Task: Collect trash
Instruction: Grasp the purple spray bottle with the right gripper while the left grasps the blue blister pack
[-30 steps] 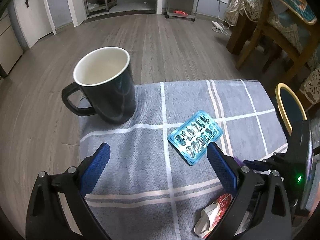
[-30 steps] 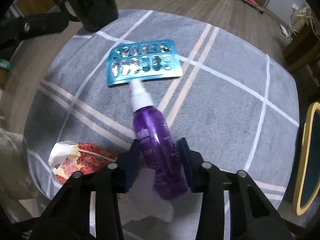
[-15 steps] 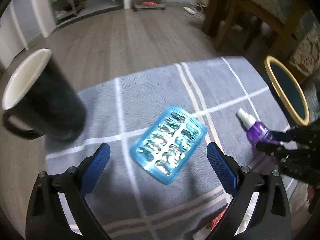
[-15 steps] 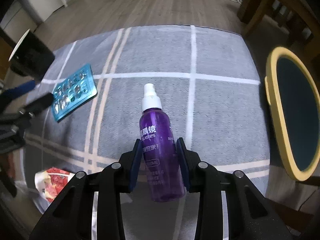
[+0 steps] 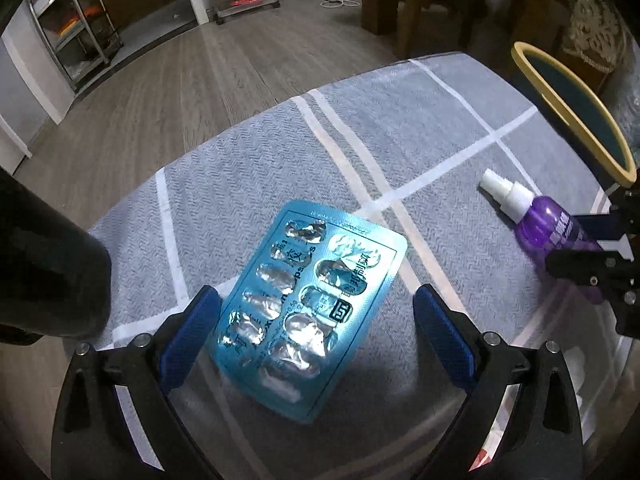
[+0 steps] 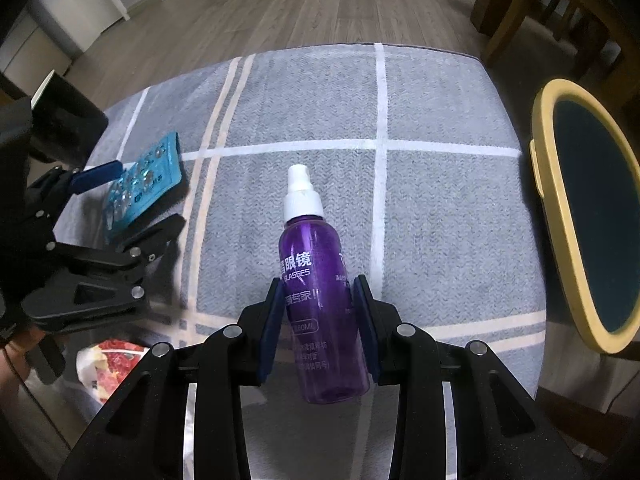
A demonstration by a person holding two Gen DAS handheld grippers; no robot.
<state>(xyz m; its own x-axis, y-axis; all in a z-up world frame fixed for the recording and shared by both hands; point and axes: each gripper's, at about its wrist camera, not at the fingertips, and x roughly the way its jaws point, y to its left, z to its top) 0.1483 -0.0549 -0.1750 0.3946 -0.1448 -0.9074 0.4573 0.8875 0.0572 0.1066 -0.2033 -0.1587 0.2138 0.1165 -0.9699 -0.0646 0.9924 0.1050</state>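
Note:
A used blue blister pack [image 5: 304,308] lies flat on the grey checked tablecloth [image 5: 420,128]. My left gripper [image 5: 316,312] hangs low over it, open, its blue pads [image 5: 192,320] on either side of the pack without touching it. In the right wrist view the pack [image 6: 140,184] shows at the left under the left gripper [image 6: 116,200]. My right gripper [image 6: 318,304] is shut on a purple spray bottle [image 6: 316,292] with a white cap, held above the cloth. The bottle [image 5: 548,224] also appears at the right of the left wrist view.
A black mug [image 5: 44,264] stands at the table's left edge. A yellow-rimmed bin [image 6: 580,208] sits off the table's right side. A crumpled red and white wrapper [image 6: 108,364] lies near the front left corner. Wooden chairs [image 6: 552,12] stand behind the bin.
My left gripper has dropped and swung right from near the mug until the blister pack lies between its open fingers. The right gripper has carried the bottle to the right, away from the pack.

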